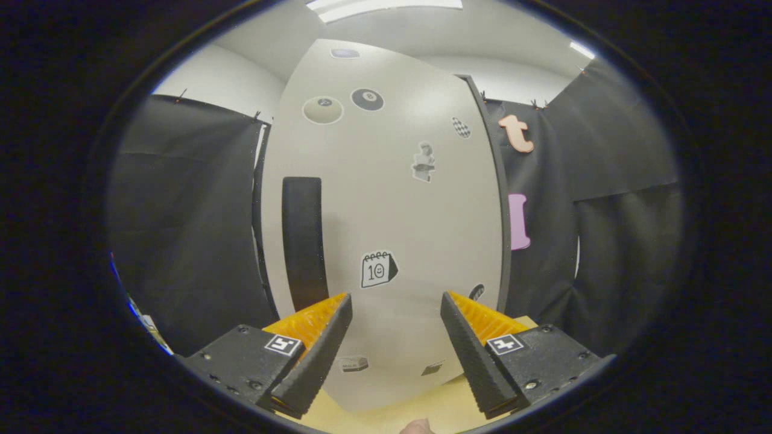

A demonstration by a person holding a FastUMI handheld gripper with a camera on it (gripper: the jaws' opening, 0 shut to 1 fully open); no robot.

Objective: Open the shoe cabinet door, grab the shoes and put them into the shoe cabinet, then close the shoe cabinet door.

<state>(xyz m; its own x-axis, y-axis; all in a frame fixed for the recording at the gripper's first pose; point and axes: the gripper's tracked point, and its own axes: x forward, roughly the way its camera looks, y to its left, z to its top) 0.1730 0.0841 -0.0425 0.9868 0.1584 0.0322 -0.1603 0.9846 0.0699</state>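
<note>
Two spread fingers [338,316] before cabinet door [386,199]

A tall, pale grey shoe cabinet door [392,211] with small stickers stands shut straight ahead, a flat wall across the way forward. On its left side runs a long black vertical handle [303,241], the one raised part on the panel, just beyond the left finger. The gripper [395,334] has its fingers spread wide apart with nothing between them, and open air lies between the fingertips and the door. Black cloth booth walls [187,229] close in on both sides of the cabinet. Below the fingers, a light wooden surface [386,413] runs up to the door's foot.
</note>
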